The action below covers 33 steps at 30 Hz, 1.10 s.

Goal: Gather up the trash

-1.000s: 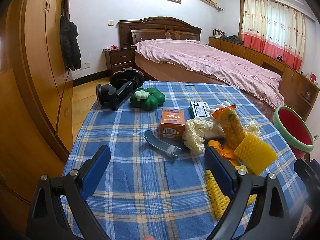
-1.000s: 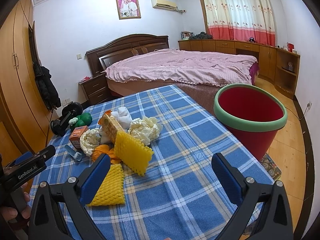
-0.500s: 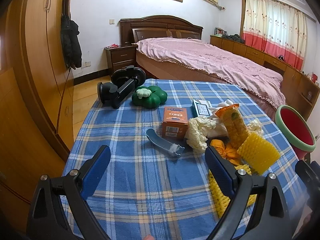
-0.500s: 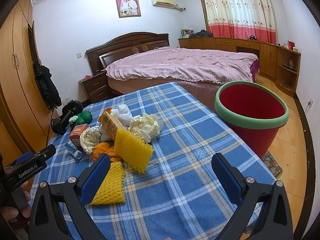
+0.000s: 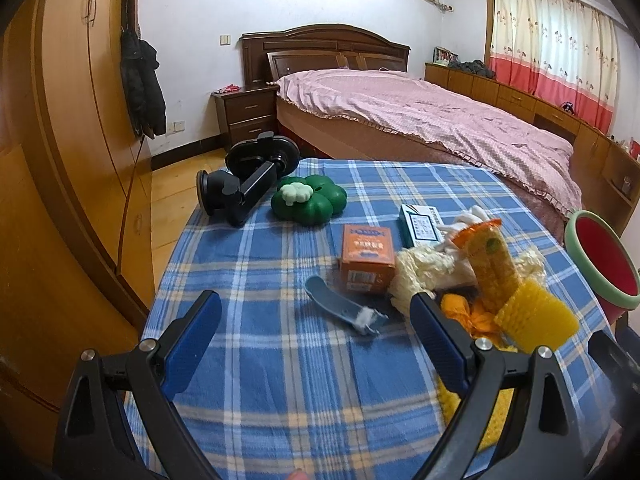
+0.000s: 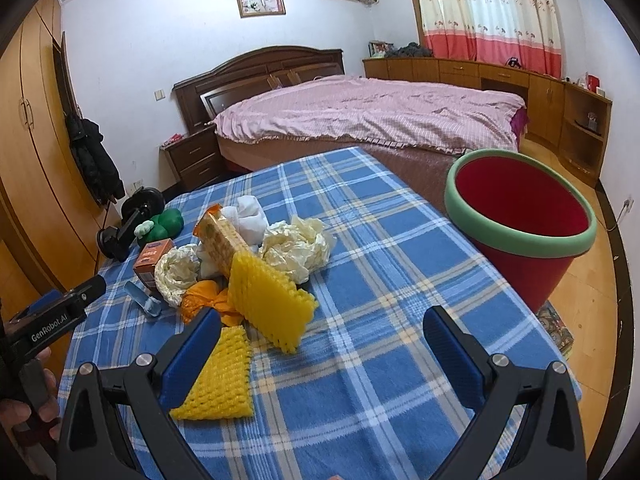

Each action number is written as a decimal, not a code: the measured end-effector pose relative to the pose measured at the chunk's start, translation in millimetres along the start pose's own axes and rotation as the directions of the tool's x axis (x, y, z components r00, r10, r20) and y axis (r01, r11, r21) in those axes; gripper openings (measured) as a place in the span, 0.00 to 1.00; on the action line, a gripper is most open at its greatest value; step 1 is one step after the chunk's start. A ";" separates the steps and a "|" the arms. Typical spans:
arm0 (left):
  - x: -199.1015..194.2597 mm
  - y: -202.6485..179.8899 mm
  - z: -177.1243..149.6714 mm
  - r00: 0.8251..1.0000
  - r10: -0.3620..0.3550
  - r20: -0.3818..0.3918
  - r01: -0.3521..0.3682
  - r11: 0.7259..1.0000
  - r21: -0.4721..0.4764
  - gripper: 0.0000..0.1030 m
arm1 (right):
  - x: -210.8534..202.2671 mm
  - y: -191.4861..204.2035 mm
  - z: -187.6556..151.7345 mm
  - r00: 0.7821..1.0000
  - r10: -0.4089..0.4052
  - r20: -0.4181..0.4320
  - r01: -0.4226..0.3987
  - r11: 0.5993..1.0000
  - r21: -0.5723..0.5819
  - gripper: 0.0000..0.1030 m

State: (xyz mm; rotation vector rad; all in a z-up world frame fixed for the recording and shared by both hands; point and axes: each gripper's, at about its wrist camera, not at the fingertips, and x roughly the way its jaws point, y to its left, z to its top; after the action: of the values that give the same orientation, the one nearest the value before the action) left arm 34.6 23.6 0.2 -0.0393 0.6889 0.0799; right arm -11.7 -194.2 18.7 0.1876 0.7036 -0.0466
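A pile of trash lies on the blue plaid table: two yellow foam nets, an orange snack wrapper, crumpled cream paper, orange peel-like scraps and white tissue. A red bin with a green rim stands beyond the table's right edge. My right gripper is open and empty, just before the foam nets. My left gripper is open and empty, near a blue-grey plastic piece and an orange box.
A black phone mount and a green clover-shaped object sit at the table's far left. A small white-and-teal box lies behind the pile. A bed stands beyond the table, wardrobes to the left.
Both grippers have edged forward toward the pile, so the objects look slightly nearer. Both remain open and nothing on the table has moved.
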 end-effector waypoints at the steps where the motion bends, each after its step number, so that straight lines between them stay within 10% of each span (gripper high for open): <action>1: 3.3 0.6 1.8 1.000 -0.004 -0.004 0.004 1.000 0.004 0.92 | 2.2 0.5 1.2 1.000 0.003 -0.007 -0.003 1.000 0.000 1.00; 14: 68.9 -10.7 30.8 0.992 -0.102 -0.073 0.107 0.992 0.061 0.89 | 54.2 11.7 6.1 0.990 -0.014 -0.143 0.016 1.000 0.012 0.82; 26: 110.4 -15.6 32.8 0.966 -0.199 -0.166 0.210 0.976 0.057 0.48 | 67.3 13.7 3.6 0.984 -0.026 -0.174 0.038 0.997 0.065 0.42; 33: 101.7 -12.9 30.3 0.957 -0.253 -0.140 0.262 0.964 0.052 0.46 | 62.0 16.4 4.0 0.987 -0.005 -0.164 0.014 0.998 0.053 0.13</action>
State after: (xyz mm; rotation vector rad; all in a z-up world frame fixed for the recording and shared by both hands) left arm 133.1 18.8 -41.0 -0.0677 0.8134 -0.1992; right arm 39.9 -177.6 -15.9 0.2422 0.8675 -0.0603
